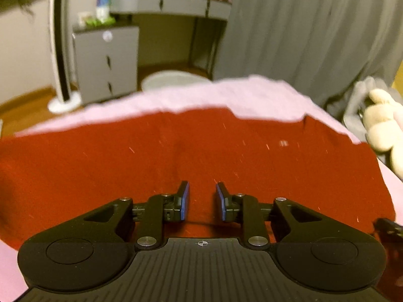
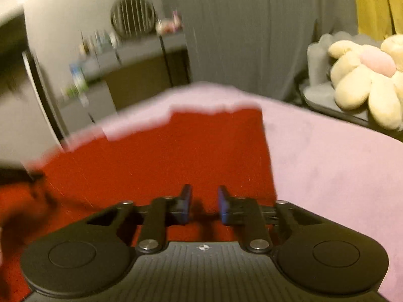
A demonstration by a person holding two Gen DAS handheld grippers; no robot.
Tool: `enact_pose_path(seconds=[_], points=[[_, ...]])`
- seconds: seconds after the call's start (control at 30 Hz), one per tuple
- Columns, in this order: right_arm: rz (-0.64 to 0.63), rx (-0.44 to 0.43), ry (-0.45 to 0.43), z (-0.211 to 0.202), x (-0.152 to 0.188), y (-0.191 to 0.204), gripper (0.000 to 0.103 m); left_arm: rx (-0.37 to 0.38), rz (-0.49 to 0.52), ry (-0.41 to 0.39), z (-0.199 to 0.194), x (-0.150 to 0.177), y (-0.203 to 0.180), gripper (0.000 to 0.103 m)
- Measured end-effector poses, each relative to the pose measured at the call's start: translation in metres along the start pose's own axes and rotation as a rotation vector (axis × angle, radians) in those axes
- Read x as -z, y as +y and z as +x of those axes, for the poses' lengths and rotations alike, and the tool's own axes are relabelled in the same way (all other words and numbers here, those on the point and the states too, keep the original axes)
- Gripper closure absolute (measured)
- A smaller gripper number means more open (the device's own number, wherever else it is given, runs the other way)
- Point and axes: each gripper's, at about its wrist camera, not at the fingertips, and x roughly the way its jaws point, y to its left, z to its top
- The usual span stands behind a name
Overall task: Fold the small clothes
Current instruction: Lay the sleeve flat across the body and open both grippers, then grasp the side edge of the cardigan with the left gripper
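Note:
A dark red garment (image 1: 176,156) lies spread flat on a pink cover (image 1: 226,95). In the left wrist view my left gripper (image 1: 202,191) hovers over the garment's near part, jaws open with a gap, nothing between them. In the right wrist view the red garment (image 2: 163,156) fills the left and middle; its right edge runs just right of my right gripper (image 2: 204,193), which is open and empty above the cloth. The pink cover (image 2: 327,163) shows to the right. The right view is motion-blurred.
Beyond the bed stand a grey drawer cabinet (image 1: 105,63), a grey desk (image 1: 171,5), a white tower fan (image 1: 59,50) and a grey curtain (image 1: 302,37). A cream flower-shaped plush (image 2: 365,80) sits on a chair at the right.

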Motion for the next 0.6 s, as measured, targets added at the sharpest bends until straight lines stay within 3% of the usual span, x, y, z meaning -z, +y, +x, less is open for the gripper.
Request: enact_pose_path(seconds=[0.1,0.17,0.4,0.53,0.6], points=[[-0.086,0.113,-0.032,0.007,0.004,0.005,0.103,-0.030,0.023,0.009,0.012,0.003,-0.004,0.079],[-0.097,0.154,-0.030,0.012,0.006,0.002,0.103,-0.047,0.030,0.012,0.021,0.003,-0.007,0.079],[-0.110,0.156,-0.041,0.016,0.010,0.000,0.103,-0.122,0.144,0.016,0.025,0.003,-0.026,0.076],[-0.037,0.115,-0.038,0.010,0.008,-0.009,0.103,-0.088,0.129,0.012,0.010,0.003,-0.028,0.053],[-0.022,0.113,-0.047,0.006,0.006,-0.007,0.103,-0.086,0.148,0.006,0.003,0.005,-0.034,0.048]])
